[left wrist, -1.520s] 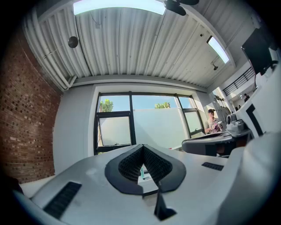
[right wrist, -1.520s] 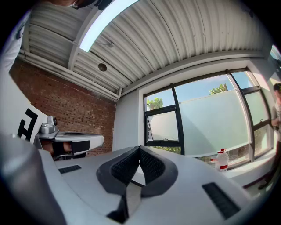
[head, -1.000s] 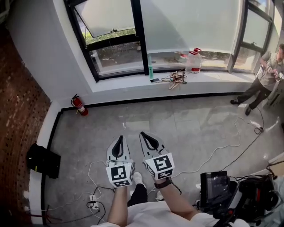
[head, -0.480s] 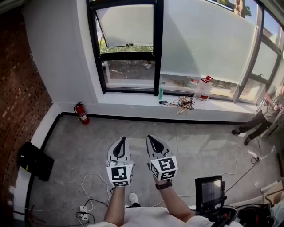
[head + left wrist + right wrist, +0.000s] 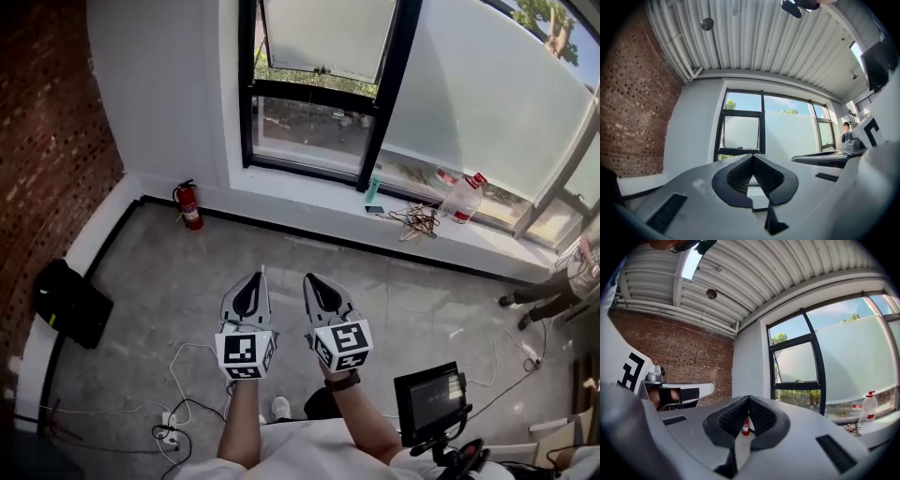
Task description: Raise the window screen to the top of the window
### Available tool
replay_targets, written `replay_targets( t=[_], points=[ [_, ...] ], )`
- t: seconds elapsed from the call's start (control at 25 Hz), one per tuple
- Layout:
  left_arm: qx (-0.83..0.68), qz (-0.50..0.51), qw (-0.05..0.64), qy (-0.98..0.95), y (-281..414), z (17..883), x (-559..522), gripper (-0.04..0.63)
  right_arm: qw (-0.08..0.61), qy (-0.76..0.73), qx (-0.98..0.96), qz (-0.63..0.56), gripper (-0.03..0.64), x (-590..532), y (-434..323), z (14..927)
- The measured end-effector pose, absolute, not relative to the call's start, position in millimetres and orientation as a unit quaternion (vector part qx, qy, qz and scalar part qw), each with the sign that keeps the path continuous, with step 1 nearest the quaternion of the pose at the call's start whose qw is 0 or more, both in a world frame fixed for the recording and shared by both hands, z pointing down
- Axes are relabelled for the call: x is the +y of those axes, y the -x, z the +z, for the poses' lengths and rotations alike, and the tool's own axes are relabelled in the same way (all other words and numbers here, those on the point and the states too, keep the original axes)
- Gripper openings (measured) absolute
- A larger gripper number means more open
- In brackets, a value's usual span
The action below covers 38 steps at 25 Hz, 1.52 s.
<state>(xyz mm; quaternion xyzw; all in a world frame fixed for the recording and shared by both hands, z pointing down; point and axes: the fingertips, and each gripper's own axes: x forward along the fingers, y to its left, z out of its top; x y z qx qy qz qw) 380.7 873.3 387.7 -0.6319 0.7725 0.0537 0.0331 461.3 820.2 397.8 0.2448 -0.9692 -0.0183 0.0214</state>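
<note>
Facing the window with both grippers shut and empty — the job not yet begun.

Loose cables point(image 5: 172, 427) cross the floor by the left gripper point(image 5: 253, 279); the right gripper point(image 5: 309, 281) is likewise closed on nothing. The frosted window screen point(image 5: 469, 94) hangs well ahead, its lower edge above the sill point(image 5: 305, 190) — a snagged foot, or a reach that knocks the bottle point(image 5: 464, 199), looks the likeliest upset.

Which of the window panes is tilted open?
The small upper sash left of the black mullion: it hangs tilted, greenery showing beneath its lower edge. The wide frosted pane beside it lies flat.
</note>
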Motion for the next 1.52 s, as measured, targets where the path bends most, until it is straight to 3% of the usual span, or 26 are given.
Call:
replay_targets(
  t=[0.32,0.64,1.04,1.52],
  points=[
    [0.778,0.021,0.012,0.628,-348.8,424.5,802.9,0.000,0.028,-0.234,-0.972,0.020,0.001,735.6,-418.4,427.4],
    [0.784,0.078,0.036,0.615,-297.2,375.4,671.3,0.000,-0.022,-0.204,-0.979,0.002,0.000,604.1,-353.0,382.3],
    [0.802,0.037,0.036,0.595,-265.4,387.7,542.9,0.000,-0.041,-0.162,-0.986,-0.008,0.001,468.1,-320.5,382.7],
    [0.801,0.044,0.006,0.597,-107.6,417.0,392.7,0.000,0.002,-0.182,-0.983,0.004,0.002,323.8,-174.2,421.8]
  ],
)
